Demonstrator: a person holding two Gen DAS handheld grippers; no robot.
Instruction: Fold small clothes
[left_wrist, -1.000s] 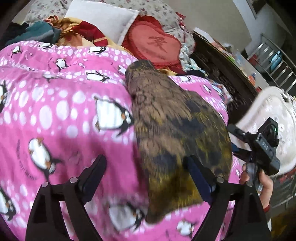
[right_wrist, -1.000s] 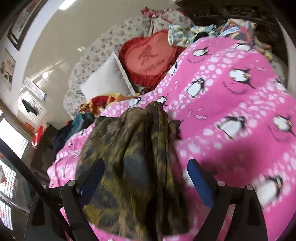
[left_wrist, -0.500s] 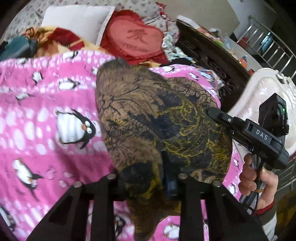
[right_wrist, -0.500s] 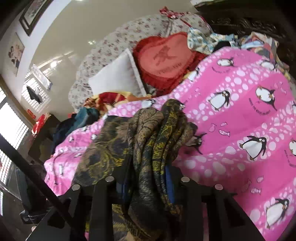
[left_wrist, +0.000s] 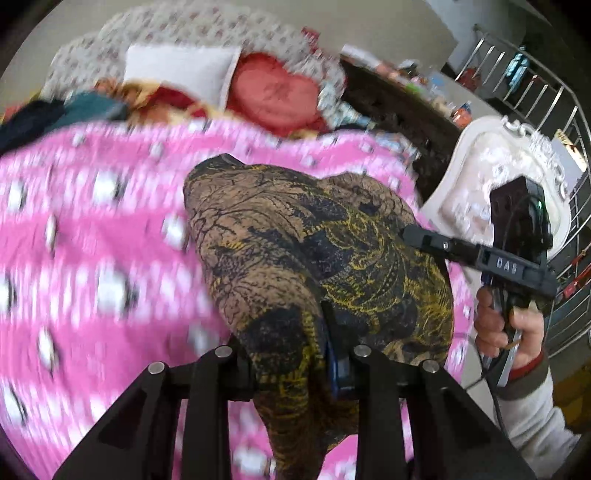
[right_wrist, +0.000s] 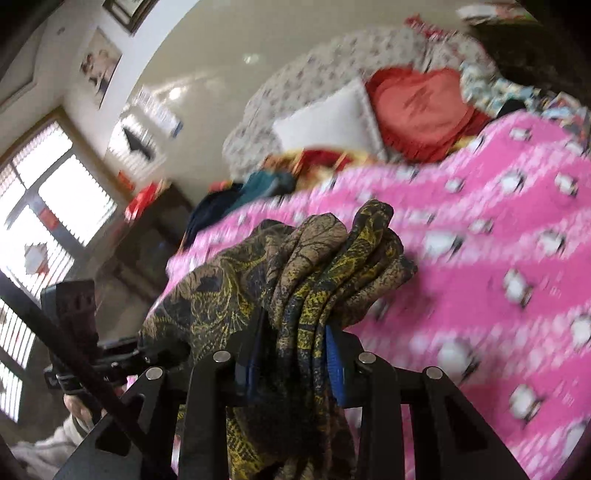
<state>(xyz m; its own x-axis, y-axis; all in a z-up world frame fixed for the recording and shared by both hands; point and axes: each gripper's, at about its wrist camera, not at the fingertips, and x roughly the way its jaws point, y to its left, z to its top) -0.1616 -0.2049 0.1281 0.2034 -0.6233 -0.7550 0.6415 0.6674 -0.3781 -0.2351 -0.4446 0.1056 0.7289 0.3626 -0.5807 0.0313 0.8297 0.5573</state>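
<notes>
Pink penguin blanket (left_wrist: 92, 236), red heart cushion (left_wrist: 275, 94), white pillow (right_wrist: 325, 122).

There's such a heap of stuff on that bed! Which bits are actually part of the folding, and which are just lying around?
Part of the job:
- brown and yellow patterned garment
- left gripper, jaws clamped on it
- right gripper, jaws clamped on a bunched edge

Just lying about:
- pink penguin blanket
- red heart cushion
- white pillow
- teal clothing

1. The garment (left_wrist: 317, 258) is brown with black patches and yellow line work.
2. The blanket (left_wrist: 92, 236) is pink with white dots and black-and-white penguins.
3. At 12 o'clock, a red heart-shaped cushion (left_wrist: 275, 98) and a white pillow (left_wrist: 177, 68).
</notes>
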